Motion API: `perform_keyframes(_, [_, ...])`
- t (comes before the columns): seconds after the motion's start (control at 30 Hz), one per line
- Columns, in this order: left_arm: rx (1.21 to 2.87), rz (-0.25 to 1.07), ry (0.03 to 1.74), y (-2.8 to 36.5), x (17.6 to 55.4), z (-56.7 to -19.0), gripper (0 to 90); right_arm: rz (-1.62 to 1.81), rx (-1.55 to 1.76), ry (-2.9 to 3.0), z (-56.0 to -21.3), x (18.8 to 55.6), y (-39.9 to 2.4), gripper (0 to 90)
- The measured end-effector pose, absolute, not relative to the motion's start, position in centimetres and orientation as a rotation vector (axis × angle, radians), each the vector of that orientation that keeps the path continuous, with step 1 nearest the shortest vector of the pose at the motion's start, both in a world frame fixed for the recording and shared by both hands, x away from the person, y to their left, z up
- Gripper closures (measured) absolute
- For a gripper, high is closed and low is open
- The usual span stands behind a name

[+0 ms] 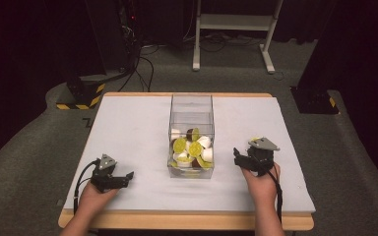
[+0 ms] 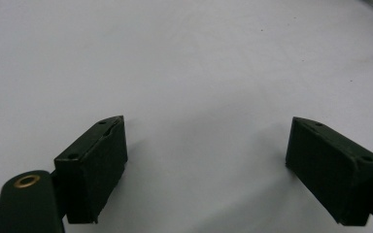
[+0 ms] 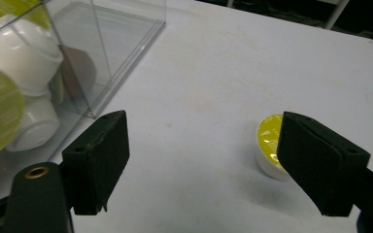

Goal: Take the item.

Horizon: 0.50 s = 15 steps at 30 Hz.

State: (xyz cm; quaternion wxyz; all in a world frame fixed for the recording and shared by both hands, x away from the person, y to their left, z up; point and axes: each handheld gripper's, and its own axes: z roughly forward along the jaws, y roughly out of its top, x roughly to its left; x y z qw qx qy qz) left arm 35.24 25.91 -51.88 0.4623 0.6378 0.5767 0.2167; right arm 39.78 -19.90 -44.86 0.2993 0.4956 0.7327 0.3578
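Capsule (image 3: 268, 145) seemingly beyond right tongs (image 3: 201, 162)

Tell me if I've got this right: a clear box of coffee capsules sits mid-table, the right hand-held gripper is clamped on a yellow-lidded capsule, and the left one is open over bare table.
Not quite. The right hand-held gripper is open and holds nothing; the yellow-lidded capsule stands on the table beyond its jaws, as the right gripper view shows. The rest holds: the clear box sits mid-table and the left hand-held gripper is open.
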Motion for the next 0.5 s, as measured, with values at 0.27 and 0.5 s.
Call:
perform_keyframes(0.27, [1.576, 0.535, 1.414, 26.0, 35.2, -51.9, 15.3, 0.959, 1.336, 2.035, -46.3, 38.3, -18.0, 20.9])
perform_keyframes(0.5, [1.576, 0.537, 1.414, 25.9, 35.2, -51.9, 15.3, 0.937, 1.338, 2.109, -47.8, 37.0, -17.0, 21.2])
